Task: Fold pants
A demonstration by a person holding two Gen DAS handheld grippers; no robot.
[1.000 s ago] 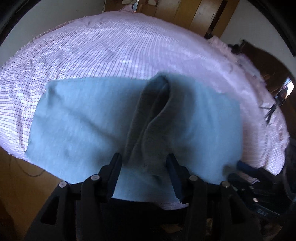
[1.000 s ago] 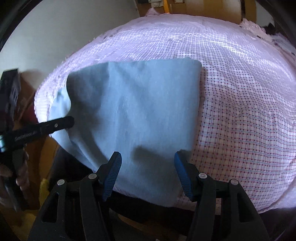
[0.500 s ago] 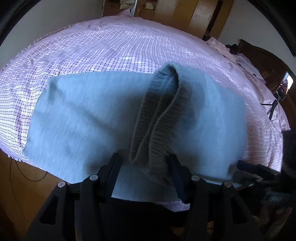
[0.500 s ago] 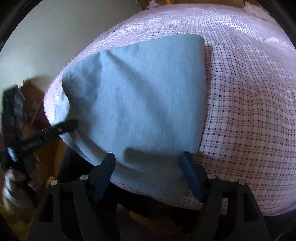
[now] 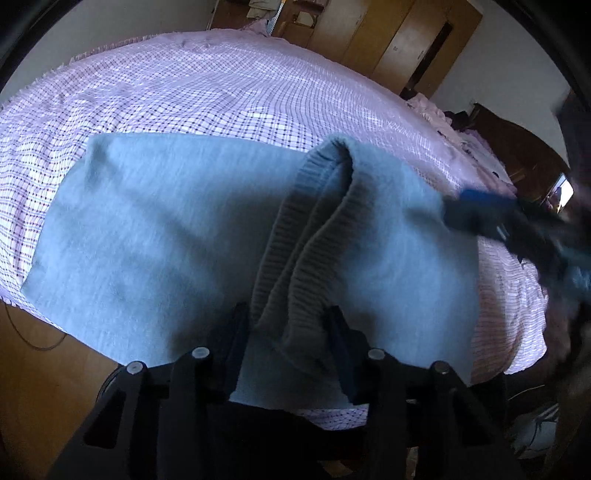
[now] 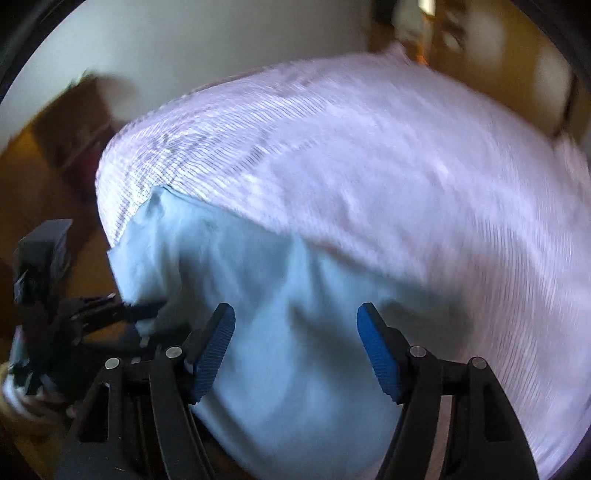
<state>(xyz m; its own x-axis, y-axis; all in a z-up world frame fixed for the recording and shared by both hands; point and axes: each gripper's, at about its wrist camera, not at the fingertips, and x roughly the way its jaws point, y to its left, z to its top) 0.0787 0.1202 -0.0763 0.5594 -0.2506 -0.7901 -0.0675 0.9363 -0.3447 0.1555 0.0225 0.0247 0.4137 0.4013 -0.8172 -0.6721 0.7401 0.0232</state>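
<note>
Light blue pants (image 5: 155,236) lie folded on a bed with a purple checked sheet (image 5: 207,88). My left gripper (image 5: 288,332) is shut on the pants' ribbed waistband (image 5: 295,258) and holds that fold lifted over the flat cloth. My right gripper (image 6: 295,347) is open and empty, low over the pants (image 6: 295,314) near the bed's front edge. It also shows in the left wrist view (image 5: 480,218), blurred, at the pants' right edge. The left gripper shows in the right wrist view (image 6: 122,310) at the cloth's left edge.
The bed (image 6: 369,147) fills most of both views. Wooden floor (image 5: 37,369) lies in front of and left of it. Wooden wardrobes (image 5: 391,33) stand beyond the bed, and a dark wooden headboard (image 5: 517,147) is at the right.
My left gripper has lifted the waistband fold higher. My right gripper has swung fast to the left and forward, blurring its view, and now reaches over the pants' right edge.
</note>
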